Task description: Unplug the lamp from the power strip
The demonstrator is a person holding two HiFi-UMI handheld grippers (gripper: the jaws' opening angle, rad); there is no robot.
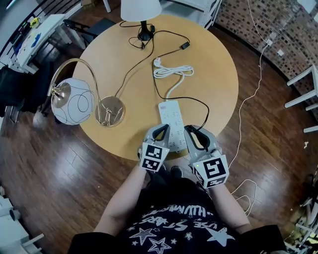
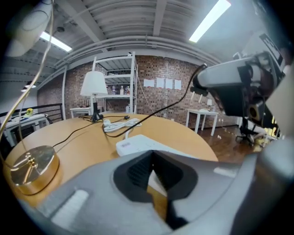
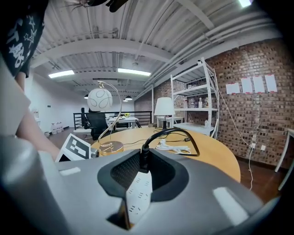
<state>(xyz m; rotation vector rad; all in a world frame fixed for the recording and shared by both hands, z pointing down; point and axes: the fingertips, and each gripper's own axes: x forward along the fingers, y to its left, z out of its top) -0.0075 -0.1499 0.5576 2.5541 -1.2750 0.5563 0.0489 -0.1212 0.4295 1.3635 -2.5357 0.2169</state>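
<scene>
A white power strip (image 1: 169, 117) lies on the round wooden table (image 1: 208, 74), near its front edge. A black plug (image 3: 143, 155) stands in the strip (image 3: 137, 195), and its black cord (image 1: 198, 101) loops away toward the lamps at the far side. My right gripper (image 1: 195, 137) is shut on that plug, whose body sits between the pads in the right gripper view (image 3: 143, 161). My left gripper (image 1: 160, 132) is shut with nothing between its tips, over the strip's near left part. In the left gripper view (image 2: 152, 155) the strip (image 2: 138, 144) shows just beyond the tips.
A gold arc lamp with a globe shade (image 1: 72, 102) and round base (image 1: 110, 111) stands at the table's left. A white-shaded lamp (image 1: 140, 9) stands at the far edge. The strip's coiled white cord (image 1: 173, 72) lies mid-table. Another white cable (image 1: 248, 99) trails across the wooden floor on the right.
</scene>
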